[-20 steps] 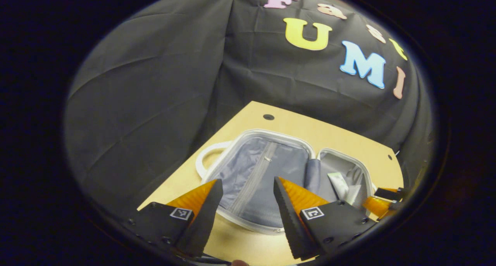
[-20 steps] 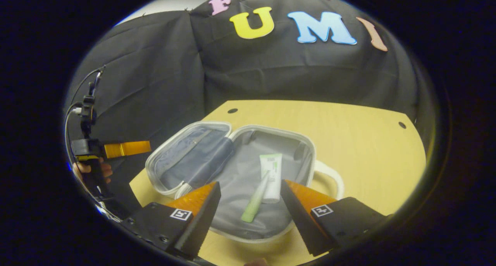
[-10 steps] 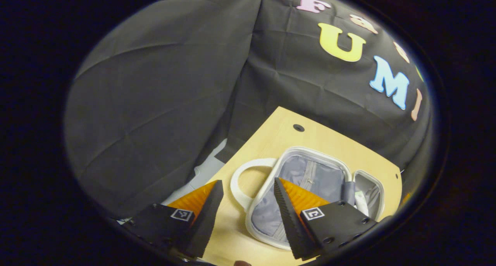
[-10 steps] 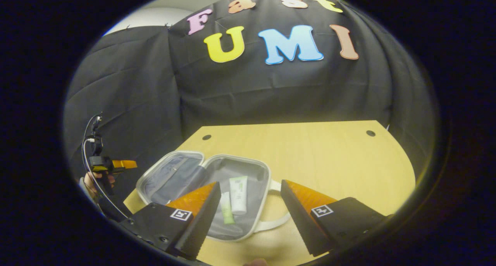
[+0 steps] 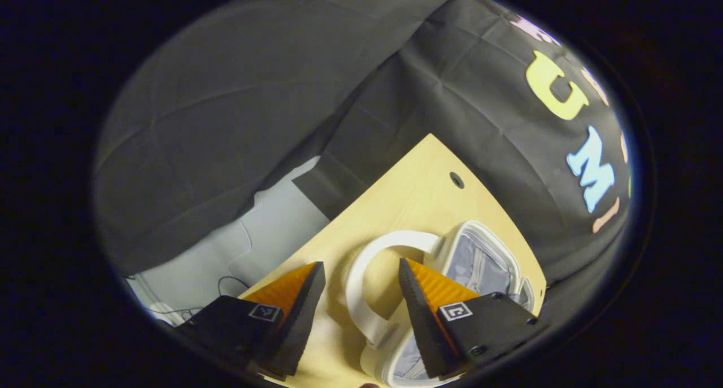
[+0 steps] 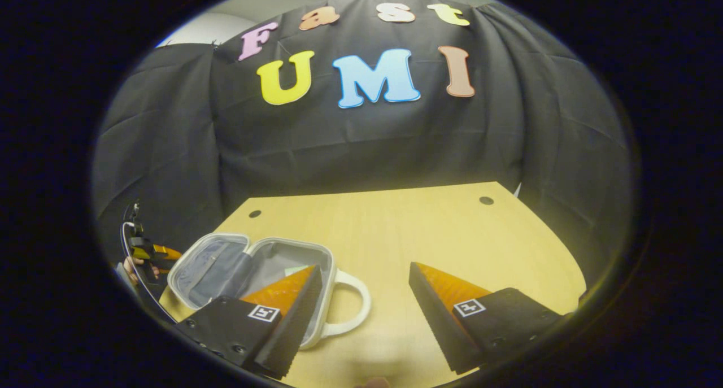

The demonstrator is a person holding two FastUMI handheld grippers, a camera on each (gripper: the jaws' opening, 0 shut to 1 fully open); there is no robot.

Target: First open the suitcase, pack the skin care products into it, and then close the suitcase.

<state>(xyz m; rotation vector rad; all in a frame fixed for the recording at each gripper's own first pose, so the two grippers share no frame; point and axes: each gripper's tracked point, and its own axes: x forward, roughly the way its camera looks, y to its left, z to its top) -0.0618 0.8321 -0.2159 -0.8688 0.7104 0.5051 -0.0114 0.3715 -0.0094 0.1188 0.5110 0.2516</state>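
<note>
Since a second ago, both tools have been drawn back from the open suitcase [image 6: 248, 275]: the left tool [image 5: 361, 314] has been swung toward the white handle [image 5: 367, 286] at the counter's [image 5: 406, 201] left edge, and the right tool [image 6: 364, 314] has been pulled off to bare counter. The left tool's fingers are spread with the handle's loop seen between them, nothing gripped. The suitcase lies open near the counter's front left corner. The right tool is spread wide and empty.
</note>
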